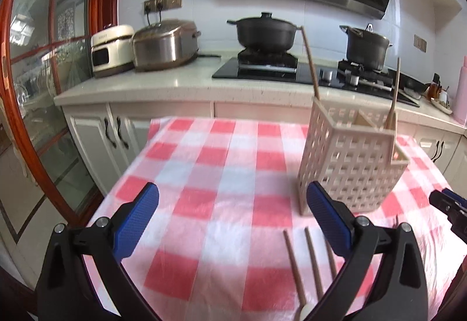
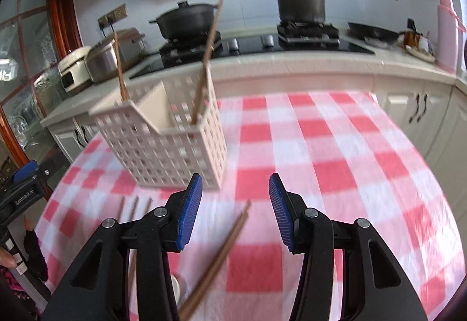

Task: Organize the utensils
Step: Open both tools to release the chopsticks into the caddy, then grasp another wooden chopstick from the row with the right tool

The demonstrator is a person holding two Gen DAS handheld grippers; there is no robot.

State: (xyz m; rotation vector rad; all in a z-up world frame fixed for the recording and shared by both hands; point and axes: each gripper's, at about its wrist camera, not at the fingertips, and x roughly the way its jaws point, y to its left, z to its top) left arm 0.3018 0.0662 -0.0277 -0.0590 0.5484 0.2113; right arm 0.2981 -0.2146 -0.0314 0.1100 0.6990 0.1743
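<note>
Picking up the chopsticks (image 2: 217, 256) looked like the step in hand: the pair lay loose on the checked table (image 2: 335, 146), slanting from near the right gripper (image 2: 235, 211) toward the basket (image 2: 163, 143). Both grippers had their jaws spread and held nothing. To do it well, the right gripper needed to drop low and straddle both sticks together near their middle, closing squarely so neither rolled free, then lift them upright before steering them into an open slot of the basket, clear of the two wooden handles (image 2: 208, 58) already standing inside.

From the right wrist, the chopstick pair and the basket's inner divider were plain, and the left gripper (image 2: 24, 189) showed at the left edge. From the left wrist, the left gripper (image 1: 232, 217) hovered over bare cloth, and several more wooden utensils (image 1: 312, 262) lay near it, just in front of the basket (image 1: 350, 160); the chopstick pair could not be picked out there.
</note>
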